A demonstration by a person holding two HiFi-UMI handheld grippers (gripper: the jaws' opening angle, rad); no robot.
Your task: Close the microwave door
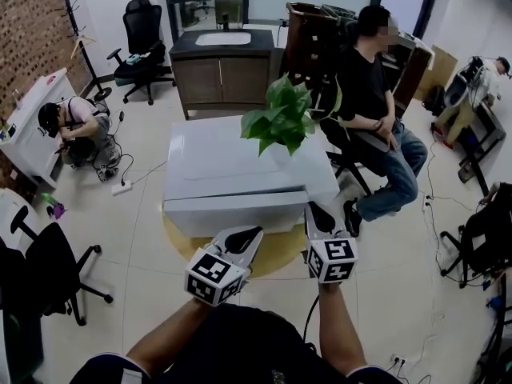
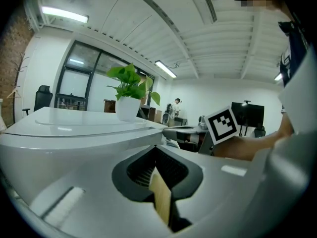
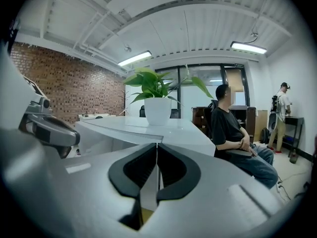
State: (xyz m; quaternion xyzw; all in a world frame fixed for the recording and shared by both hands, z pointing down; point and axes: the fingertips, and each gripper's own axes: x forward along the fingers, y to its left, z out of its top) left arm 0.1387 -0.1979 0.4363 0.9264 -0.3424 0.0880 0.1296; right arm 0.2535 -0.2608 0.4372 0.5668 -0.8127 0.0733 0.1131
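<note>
No microwave shows in any view. My left gripper [image 1: 253, 234] and right gripper [image 1: 314, 209] hang side by side at the near edge of a white table [image 1: 216, 174], both pointing toward it. In the left gripper view the black jaws of the left gripper [image 2: 155, 148] meet at the tip with nothing between them. The right gripper [image 3: 157, 144] is likewise shut and empty. A potted green plant [image 1: 280, 118] stands on the table's far right part; its white pot [image 3: 157, 110] is ahead of the right gripper.
A seated person [image 1: 376, 110] is close to the table's right side. Another person [image 1: 76, 126] crouches at the left by a white unit. A black office chair [image 1: 48, 270] stands near left. A dark cabinet [image 1: 222, 62] is behind the table.
</note>
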